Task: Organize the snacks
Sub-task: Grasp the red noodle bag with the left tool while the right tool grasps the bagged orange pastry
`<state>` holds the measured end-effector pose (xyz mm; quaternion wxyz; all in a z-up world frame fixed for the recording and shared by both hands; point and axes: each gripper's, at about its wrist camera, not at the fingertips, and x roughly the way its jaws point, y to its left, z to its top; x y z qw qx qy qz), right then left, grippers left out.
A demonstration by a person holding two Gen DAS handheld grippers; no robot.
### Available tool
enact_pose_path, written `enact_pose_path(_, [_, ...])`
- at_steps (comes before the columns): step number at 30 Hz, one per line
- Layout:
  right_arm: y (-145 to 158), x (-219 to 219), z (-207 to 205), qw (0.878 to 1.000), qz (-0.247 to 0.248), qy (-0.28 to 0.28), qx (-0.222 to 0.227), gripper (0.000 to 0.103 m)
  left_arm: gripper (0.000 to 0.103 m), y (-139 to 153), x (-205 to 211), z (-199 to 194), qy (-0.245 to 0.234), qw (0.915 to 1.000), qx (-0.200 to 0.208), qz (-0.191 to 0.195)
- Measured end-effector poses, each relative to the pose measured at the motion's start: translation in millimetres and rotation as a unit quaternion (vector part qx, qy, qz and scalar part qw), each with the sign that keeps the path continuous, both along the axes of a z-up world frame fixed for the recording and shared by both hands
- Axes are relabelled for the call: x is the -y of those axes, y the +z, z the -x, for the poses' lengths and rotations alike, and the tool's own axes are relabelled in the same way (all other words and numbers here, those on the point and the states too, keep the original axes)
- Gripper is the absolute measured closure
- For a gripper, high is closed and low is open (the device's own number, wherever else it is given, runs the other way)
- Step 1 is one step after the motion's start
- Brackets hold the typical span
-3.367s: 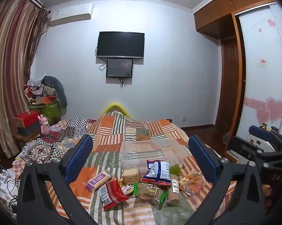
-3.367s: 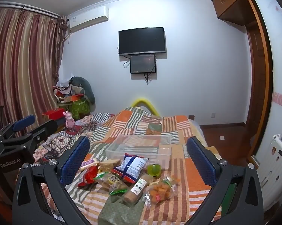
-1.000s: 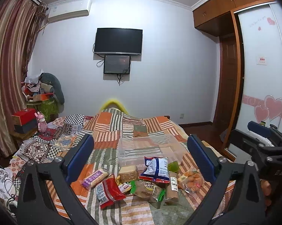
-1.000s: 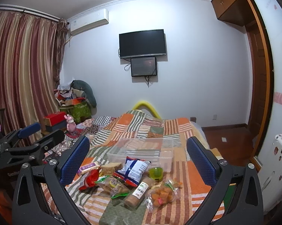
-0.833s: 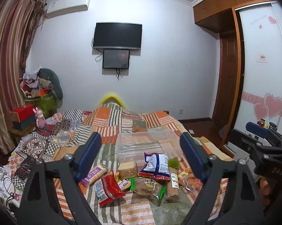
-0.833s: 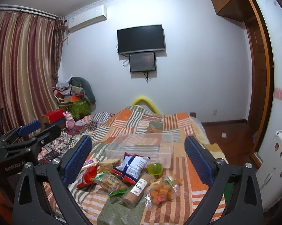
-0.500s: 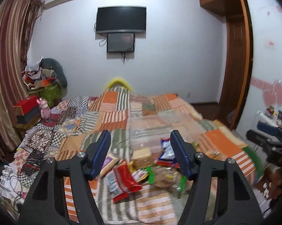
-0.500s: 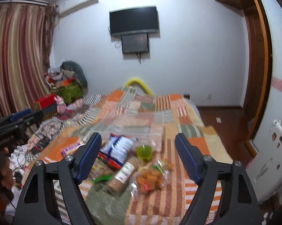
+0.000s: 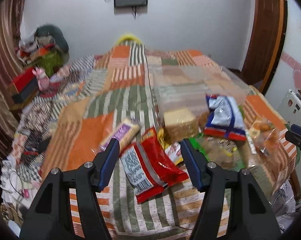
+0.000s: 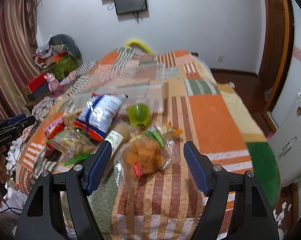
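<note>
Several snack packs lie on a patchwork bed. In the left wrist view my left gripper (image 9: 150,150) is open above a red snack bag (image 9: 152,166), with a purple biscuit pack (image 9: 120,133), a bread pack (image 9: 180,122) and a blue-white chip bag (image 9: 223,116) beyond. A clear plastic bin (image 9: 190,84) sits behind them. In the right wrist view my right gripper (image 10: 148,156) is open above a clear bag of orange snacks (image 10: 146,156). A green cup (image 10: 138,114), the chip bag (image 10: 101,112) and the bin (image 10: 138,80) lie beyond.
The bed's near edge is just below both grippers. A cluttered side table with a red box (image 9: 23,82) stands at the left by the curtain. A white appliance (image 10: 290,140) stands to the right of the bed. A TV hangs on the far wall.
Both grippers have tilted down and moved in close over the snacks. Their jaws have narrowed but remain open. The snacks have not moved.
</note>
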<state>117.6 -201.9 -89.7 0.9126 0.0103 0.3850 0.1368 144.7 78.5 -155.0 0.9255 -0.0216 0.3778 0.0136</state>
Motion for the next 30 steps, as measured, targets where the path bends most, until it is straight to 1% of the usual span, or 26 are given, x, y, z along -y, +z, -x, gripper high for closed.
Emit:
enact_pose_path(3, [-11,-1,-8,1.000,0.003,0.000,-0.021,0.031,0.040,-13,-5,-8,0.011,0.9998,-0.014,0.006])
enact_pose_path(6, [-19,2,-14,0.999,-0.003,-0.001,-0.040,0.031,0.039,-24,-10,-17,0.015,0.9994,-0.027,0.015])
enact_pose_path(7, [-21,1,-16,0.999,-0.005,-0.003,-0.042,0.031,0.036,-28,-11,-19,0.016,0.9992,-0.032,0.016])
enact_pose_path(8, [-22,0,-17,0.999,-0.002,-0.006,-0.043,0.030,0.028,-34,-13,-23,0.018,0.9988,-0.042,0.018])
enact_pose_path(10, [-23,1,-21,0.999,0.003,-0.011,-0.045,0.030,0.024,-41,-14,-26,0.021,0.9981,-0.053,0.022])
enact_pose_path(13, [-25,3,-27,0.999,-0.004,-0.012,-0.051,0.023,0.020,-54,-19,-33,0.027,0.9963,-0.073,0.036])
enact_pose_path(17, [-33,0,-34,0.997,-0.009,-0.006,-0.071,0.023,0.019,-71,-25,-41,0.036,0.9937,-0.095,0.047])
enact_pose_path(19, [-37,-1,-36,0.997,-0.019,-0.003,-0.080,0.023,0.018,-77,-26,-43,0.036,0.9931,-0.100,0.049])
enact_pose_path(21, [-39,-2,-38,0.996,-0.027,0.000,-0.087,0.023,0.015,-80,-28,-43,0.040,0.9930,-0.099,0.051])
enact_pose_path(23, [-39,-4,-39,0.996,-0.031,0.002,-0.089,0.023,0.009,-84,-32,-45,0.047,0.9921,-0.101,0.056])
enact_pose_path(26, [-41,-7,-41,0.995,-0.036,0.009,-0.095,0.023,0.007,-90,-39,-47,0.055,0.9896,-0.111,0.073])
enact_pose_path(28, [-43,-9,-43,0.994,-0.034,0.013,-0.099,0.025,0.006,-95,-44,-45,0.061,0.9875,-0.120,0.082])
enact_pose_path(30, [-43,-12,-42,0.995,-0.032,0.017,-0.097,0.028,0.006,-99,-46,-44,0.067,0.9867,-0.129,0.073])
